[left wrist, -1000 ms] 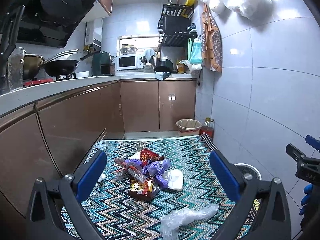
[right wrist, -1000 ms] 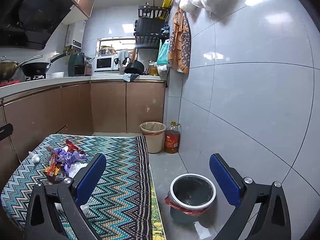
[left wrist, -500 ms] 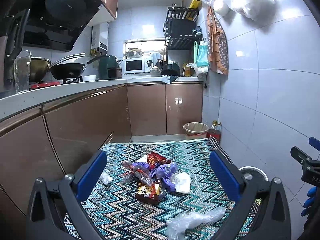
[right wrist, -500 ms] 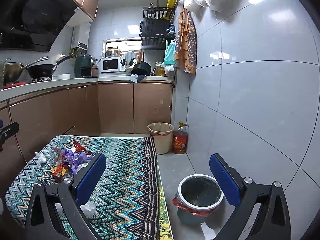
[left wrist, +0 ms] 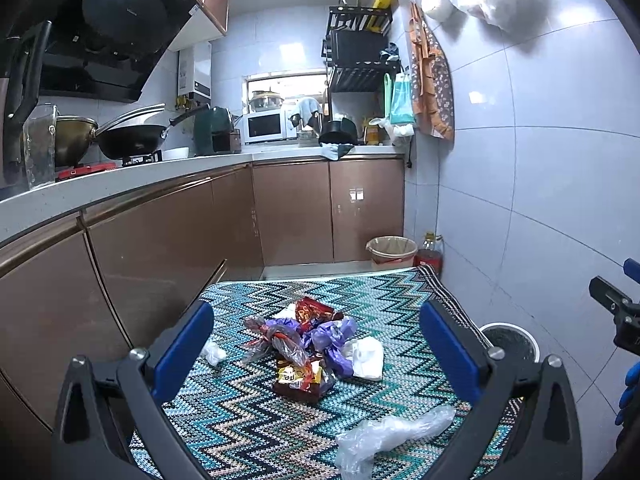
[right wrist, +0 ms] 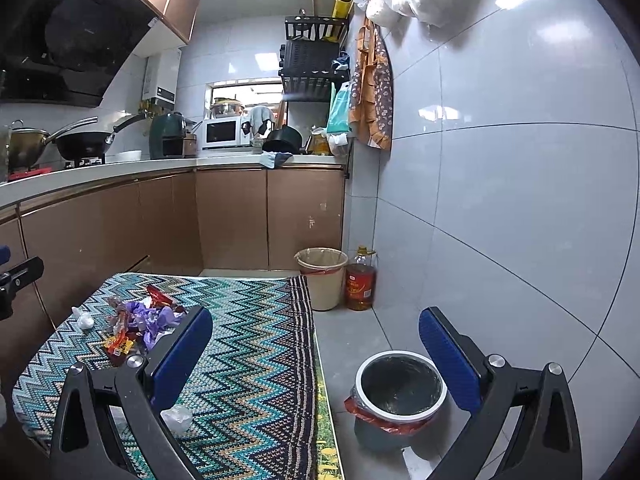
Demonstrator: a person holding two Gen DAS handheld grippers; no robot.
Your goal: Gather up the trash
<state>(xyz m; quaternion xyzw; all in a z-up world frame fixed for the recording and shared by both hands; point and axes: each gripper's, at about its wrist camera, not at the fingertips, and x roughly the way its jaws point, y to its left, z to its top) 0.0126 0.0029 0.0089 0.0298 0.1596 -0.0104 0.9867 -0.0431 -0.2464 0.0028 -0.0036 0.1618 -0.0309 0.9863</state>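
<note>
A pile of trash point(left wrist: 304, 344) lies on the zigzag-patterned table cloth point(left wrist: 384, 292): red and purple wrappers, a white tissue point(left wrist: 368, 360), a small white wad point(left wrist: 214, 354) and a clear plastic bag point(left wrist: 384, 436) nearer me. My left gripper point(left wrist: 316, 348) is open and empty, above and short of the pile. My right gripper point(right wrist: 316, 356) is open and empty, over the table's right edge, with a white-rimmed bin point(right wrist: 400, 388) on the floor below right. The pile also shows in the right wrist view point(right wrist: 136, 324).
Brown kitchen cabinets point(left wrist: 160, 240) run along the left and back. A lined beige bin point(right wrist: 322, 276) and an oil bottle point(right wrist: 361, 280) stand on the floor by the far wall. A tiled wall point(right wrist: 500, 200) closes the right side.
Both grippers have risen and drawn back slightly; the trash pile and the bin sit lower and farther in view. Both stay open.
</note>
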